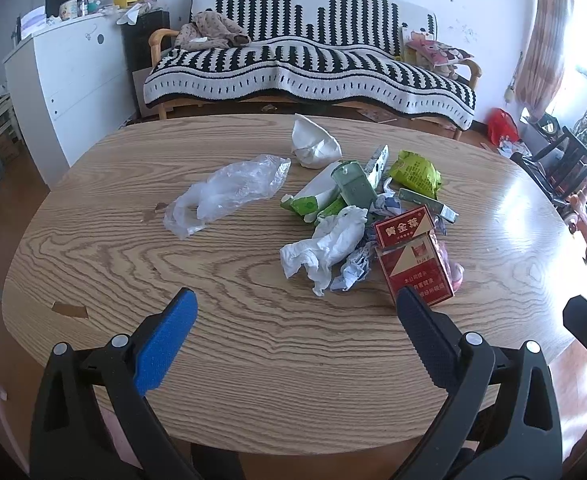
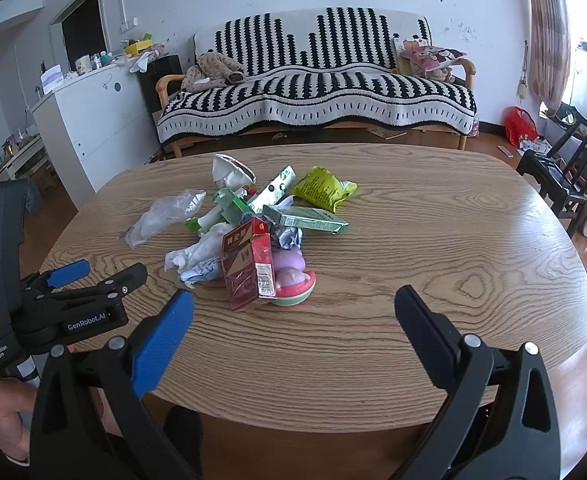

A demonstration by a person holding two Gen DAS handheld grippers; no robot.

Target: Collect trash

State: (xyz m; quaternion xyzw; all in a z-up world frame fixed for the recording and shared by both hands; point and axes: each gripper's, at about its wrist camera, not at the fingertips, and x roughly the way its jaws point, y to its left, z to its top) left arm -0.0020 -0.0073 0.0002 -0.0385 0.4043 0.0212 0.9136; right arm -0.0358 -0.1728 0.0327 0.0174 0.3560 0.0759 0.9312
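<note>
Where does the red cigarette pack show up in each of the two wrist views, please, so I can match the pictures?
Left wrist view: the red cigarette pack stands right of centre, at the near right edge of the trash pile, just beyond the gripper's right finger.
Right wrist view: the red cigarette pack stands left of centre, at the near edge of the pile.
Shared landmark: the white crumpled tissue lies just to its left in both.

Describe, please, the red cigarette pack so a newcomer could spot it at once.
On the oval wooden table in front of the striped sofa, find the trash pile at its middle. The red cigarette pack stands at the pile's near edge, the only red box, its flip lid open.
</note>
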